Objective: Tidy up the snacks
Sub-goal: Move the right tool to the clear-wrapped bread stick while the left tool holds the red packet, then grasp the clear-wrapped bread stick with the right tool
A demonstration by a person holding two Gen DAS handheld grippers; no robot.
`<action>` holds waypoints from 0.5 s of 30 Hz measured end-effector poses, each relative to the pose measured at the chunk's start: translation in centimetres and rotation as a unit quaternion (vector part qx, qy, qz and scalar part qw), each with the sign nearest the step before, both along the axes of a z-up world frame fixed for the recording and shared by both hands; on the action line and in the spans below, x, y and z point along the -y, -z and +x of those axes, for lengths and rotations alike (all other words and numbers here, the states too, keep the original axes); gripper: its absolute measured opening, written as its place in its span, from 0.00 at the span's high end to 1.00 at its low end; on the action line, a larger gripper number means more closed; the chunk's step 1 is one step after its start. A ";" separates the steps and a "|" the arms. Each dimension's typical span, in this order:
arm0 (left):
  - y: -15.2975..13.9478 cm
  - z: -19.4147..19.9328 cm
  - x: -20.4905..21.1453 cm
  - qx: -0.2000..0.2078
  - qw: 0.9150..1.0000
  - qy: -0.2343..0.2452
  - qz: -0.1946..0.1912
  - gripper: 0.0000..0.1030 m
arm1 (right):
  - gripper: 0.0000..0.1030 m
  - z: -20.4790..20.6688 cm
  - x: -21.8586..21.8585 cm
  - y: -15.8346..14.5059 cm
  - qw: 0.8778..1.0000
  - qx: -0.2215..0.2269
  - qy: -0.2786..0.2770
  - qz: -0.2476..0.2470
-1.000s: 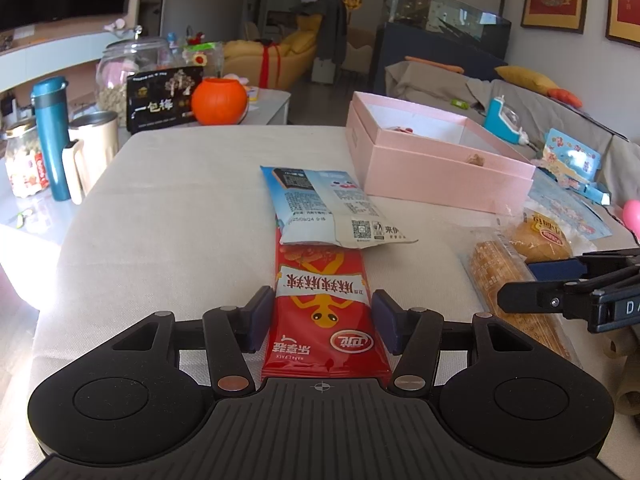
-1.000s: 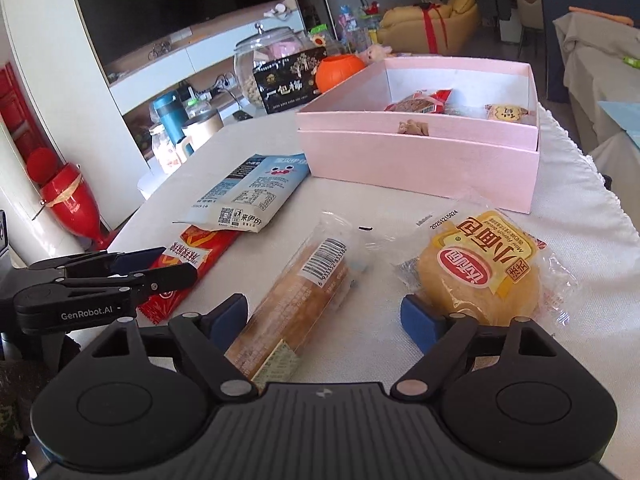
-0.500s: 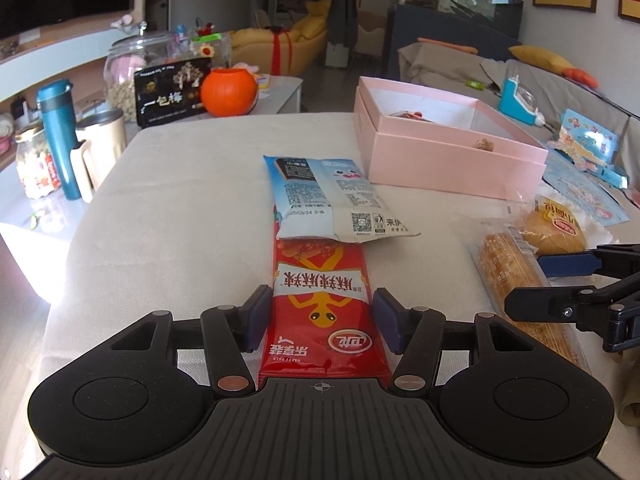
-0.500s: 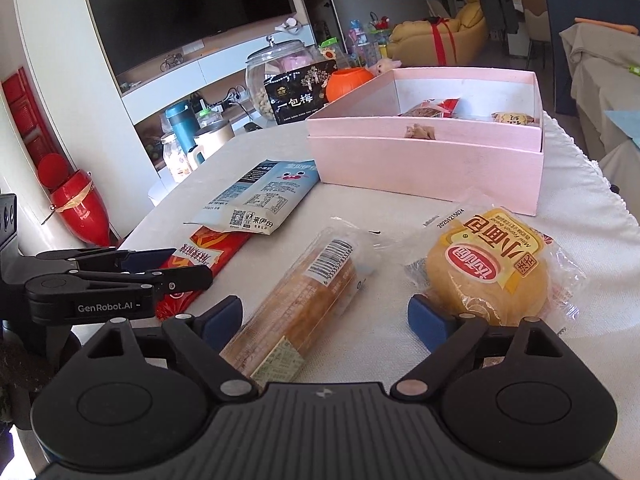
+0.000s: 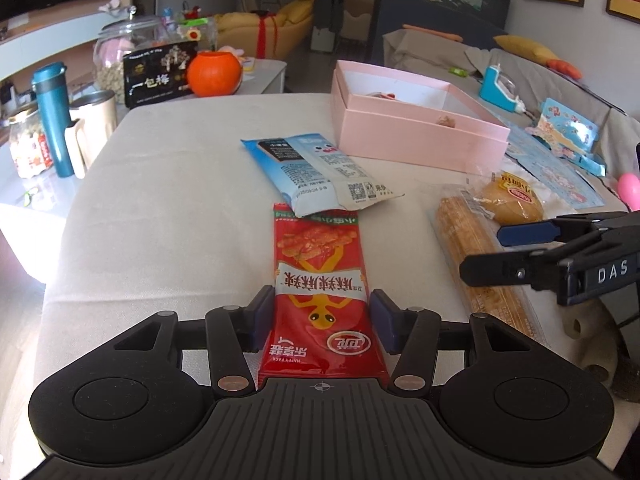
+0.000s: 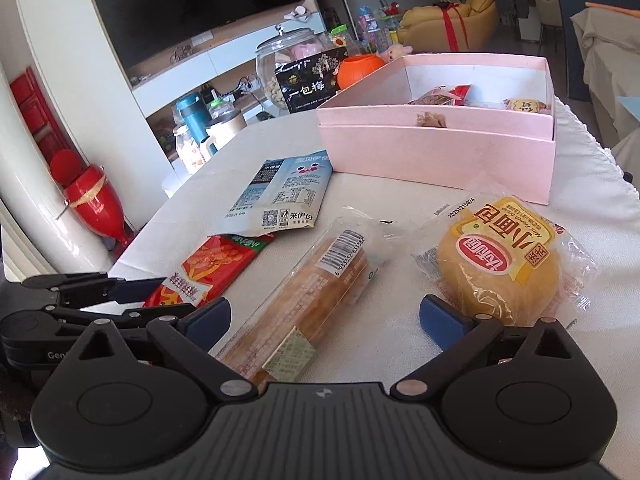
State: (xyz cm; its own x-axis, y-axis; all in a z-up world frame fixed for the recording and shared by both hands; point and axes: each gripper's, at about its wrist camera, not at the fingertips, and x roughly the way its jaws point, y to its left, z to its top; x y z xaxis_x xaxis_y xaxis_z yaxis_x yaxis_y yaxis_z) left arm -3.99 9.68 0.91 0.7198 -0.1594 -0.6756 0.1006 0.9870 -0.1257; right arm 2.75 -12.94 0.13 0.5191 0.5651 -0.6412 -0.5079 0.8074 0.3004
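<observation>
Four snacks lie on the cloth-covered bench (image 5: 168, 200) in front of a pink box (image 6: 436, 152). Nearest the left gripper (image 5: 322, 322) is a red pack (image 5: 320, 280), lying lengthwise between the jaws; the blue pads (image 5: 262, 320) sit just beside its two edges, and whether they press it cannot be told. The pack's far end is tucked under a pale blue pack (image 5: 320, 172), which lies just in front of the box. The right gripper (image 6: 324, 316) is spread wide over the near end of a long wrapped loaf (image 6: 320, 292), its pads clear of the wrapper. A round bun (image 6: 500, 272) in clear wrap sits beside the right pad, between the loaf and the bench edge. The box is open and holds a few small packets (image 6: 440, 96) against its far wall. A glass jar (image 6: 280, 64), a black bag (image 6: 312, 80) and an orange ball (image 6: 358, 68) stand beyond the bench.
</observation>
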 end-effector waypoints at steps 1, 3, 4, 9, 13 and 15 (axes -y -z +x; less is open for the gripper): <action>0.0 0.0 0.0 0.000 1.000 -0.002 -0.003 0.43 | 0.00 -0.2 -0.5 -0.1 1.000 0.003 -0.009 -0.017; 0.2 -0.3 0.0 0.007 1.000 -0.008 -0.007 0.42 | 0.00 -0.5 -1.4 -0.1 0.999 0.010 -0.016 -0.049; 0.3 -0.5 0.2 0.014 1.000 -0.009 -0.003 0.42 | 0.00 -0.6 -1.8 -0.2 0.998 0.011 -0.014 -0.059; 0.3 -0.6 0.3 0.022 1.000 -0.008 0.003 0.41 | 0.00 0.2 -3.2 -0.5 0.996 -0.013 0.033 -0.080; 0.3 -0.6 0.4 0.024 1.000 -0.007 0.003 0.42 | 0.03 0.9 -5.1 -0.5 0.990 -0.011 0.047 -0.134; 0.3 -0.6 0.3 0.023 1.000 -0.008 0.001 0.42 | 0.13 0.7 -5.7 -0.5 0.986 0.007 0.042 -0.163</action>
State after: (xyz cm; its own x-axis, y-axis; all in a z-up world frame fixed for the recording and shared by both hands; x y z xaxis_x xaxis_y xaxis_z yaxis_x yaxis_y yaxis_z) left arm -4.59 9.38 0.59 0.7530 -0.1463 -0.6415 0.0905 0.9887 -0.1193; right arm 3.43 -7.24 0.66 0.5655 0.2851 -0.7739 -0.4372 0.8993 0.0119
